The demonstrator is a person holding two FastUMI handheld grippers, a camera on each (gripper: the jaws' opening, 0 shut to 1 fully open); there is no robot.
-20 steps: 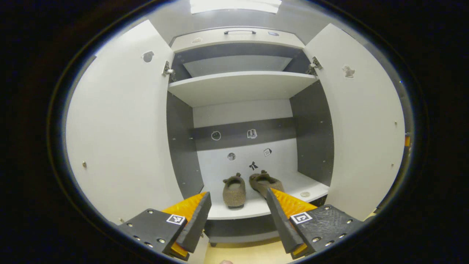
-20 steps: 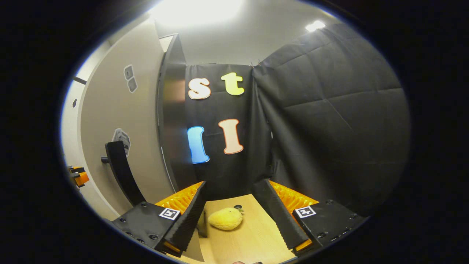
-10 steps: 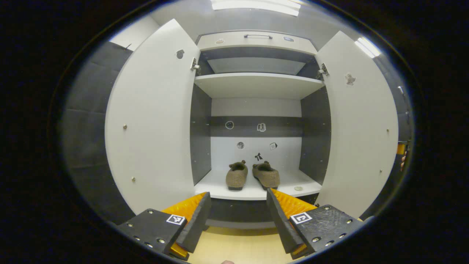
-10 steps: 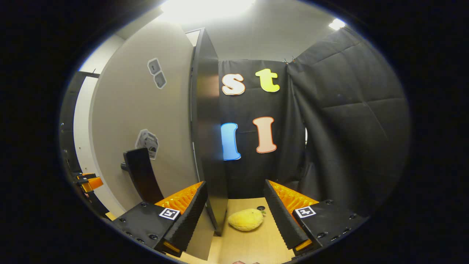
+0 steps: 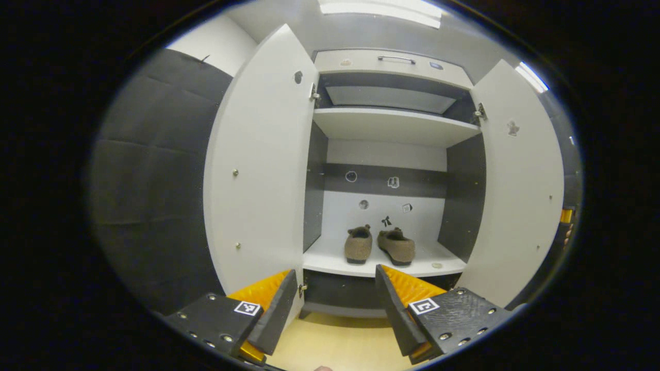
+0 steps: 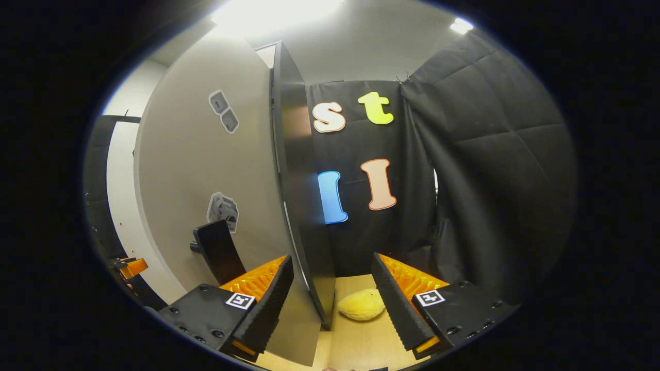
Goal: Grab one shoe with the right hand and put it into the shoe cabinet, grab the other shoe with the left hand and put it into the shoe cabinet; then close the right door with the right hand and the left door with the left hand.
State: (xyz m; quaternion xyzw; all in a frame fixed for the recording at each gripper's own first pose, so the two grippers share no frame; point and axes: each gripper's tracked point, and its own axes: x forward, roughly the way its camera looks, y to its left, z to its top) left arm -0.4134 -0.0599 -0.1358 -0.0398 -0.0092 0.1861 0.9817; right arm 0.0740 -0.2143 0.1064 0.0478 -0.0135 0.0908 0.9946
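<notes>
Two brown slippers point(image 5: 379, 246) already side by side on lower shelf of shoe cabinet point(image 5: 392, 126); next, with right gripper point(image 6: 332, 299) spread and straddling right door point(image 6: 301, 206) edge, push door shut squarely; left gripper point(image 5: 335, 304) spread, empty.

- Two brown felt shoes point(image 5: 380, 245)
- White cabinet doors point(image 5: 260, 170), dark grey side panels
- Black gripper fingers point(image 5: 392, 304) with orange ribbed backing
- Yellow plush toy point(image 6: 361, 304) on pale wooden floor point(image 6: 361, 335)
</notes>
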